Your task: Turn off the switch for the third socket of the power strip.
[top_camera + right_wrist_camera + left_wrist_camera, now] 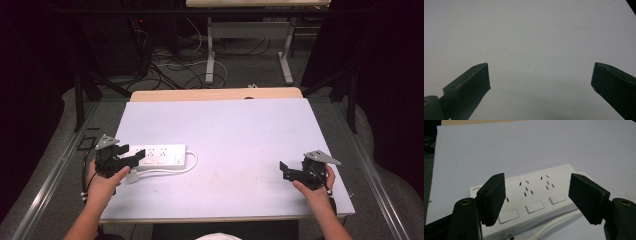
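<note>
A: How many things are on the table (240, 130)?

B: One power strip (161, 154), white, with one white cord (170, 171) looping beside it. Two tools, one in each hand.

A: Where does the strip lie?

B: Near the table's left edge, towards the front. The left tool (133, 161) hovers over its left end, jaws apart on either side, not pressing it. In the left gripper view I count three switches (535, 207) in a row.

A: Any writing?

B: A small grey label (475, 188) at one corner, too blurred to read.

A: The right tool (285, 171)?

B: Jaws wide apart, holding nothing, near the front right corner, well apart from the strip.
</note>
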A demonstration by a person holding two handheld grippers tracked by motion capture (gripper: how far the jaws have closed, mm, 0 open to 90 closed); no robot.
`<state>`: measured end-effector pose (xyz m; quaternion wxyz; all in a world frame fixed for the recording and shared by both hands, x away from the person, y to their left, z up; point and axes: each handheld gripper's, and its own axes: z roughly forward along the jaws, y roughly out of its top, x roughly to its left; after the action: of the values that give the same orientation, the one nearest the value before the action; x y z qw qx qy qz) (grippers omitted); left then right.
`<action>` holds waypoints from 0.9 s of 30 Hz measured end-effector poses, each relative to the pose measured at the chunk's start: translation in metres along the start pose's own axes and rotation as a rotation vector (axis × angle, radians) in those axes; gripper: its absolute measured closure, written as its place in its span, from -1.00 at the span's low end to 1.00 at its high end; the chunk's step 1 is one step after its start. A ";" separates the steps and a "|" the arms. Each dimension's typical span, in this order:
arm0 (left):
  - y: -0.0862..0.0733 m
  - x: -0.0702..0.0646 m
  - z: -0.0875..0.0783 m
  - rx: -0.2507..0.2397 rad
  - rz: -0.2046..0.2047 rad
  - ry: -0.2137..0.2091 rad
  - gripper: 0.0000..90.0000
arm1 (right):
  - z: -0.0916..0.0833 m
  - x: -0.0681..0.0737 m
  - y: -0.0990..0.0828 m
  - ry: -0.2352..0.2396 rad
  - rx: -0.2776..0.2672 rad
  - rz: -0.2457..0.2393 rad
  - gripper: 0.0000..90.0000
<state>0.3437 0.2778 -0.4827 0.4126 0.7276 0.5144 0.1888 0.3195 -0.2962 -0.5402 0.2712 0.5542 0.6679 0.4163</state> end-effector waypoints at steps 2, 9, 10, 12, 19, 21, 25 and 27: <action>0.001 0.002 0.000 0.002 -0.009 0.006 -0.31 | 0.000 0.000 0.000 -0.002 0.000 -0.003 -0.97; 0.006 0.009 -0.003 0.023 -0.054 0.002 -0.26 | 0.000 -0.001 0.000 0.001 0.005 -0.008 -0.96; 0.007 0.010 -0.004 0.026 -0.060 0.006 -0.26 | 0.000 -0.001 0.000 0.001 0.005 -0.008 -0.96; 0.009 0.012 -0.006 0.054 -0.061 0.000 -0.26 | 0.001 -0.001 0.000 -0.001 -0.004 -0.006 -0.95; 0.009 0.018 -0.007 0.047 -0.114 0.008 -0.24 | 0.001 -0.001 -0.001 -0.004 0.000 -0.001 -0.95; 0.010 0.021 -0.007 0.052 -0.130 0.001 -0.23 | 0.001 -0.001 -0.001 -0.005 0.001 -0.002 -0.95; 0.010 0.027 -0.007 0.054 -0.154 -0.008 -0.22 | 0.002 -0.001 -0.001 -0.006 0.001 -0.001 -0.95; 0.010 0.029 -0.008 0.057 -0.160 -0.006 -0.20 | 0.001 -0.001 -0.001 -0.005 0.003 -0.002 -0.95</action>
<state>0.3557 0.3055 -0.4744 0.4073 0.6961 0.5748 0.1383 0.3205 -0.2966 -0.5418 0.2724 0.5549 0.6683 0.4138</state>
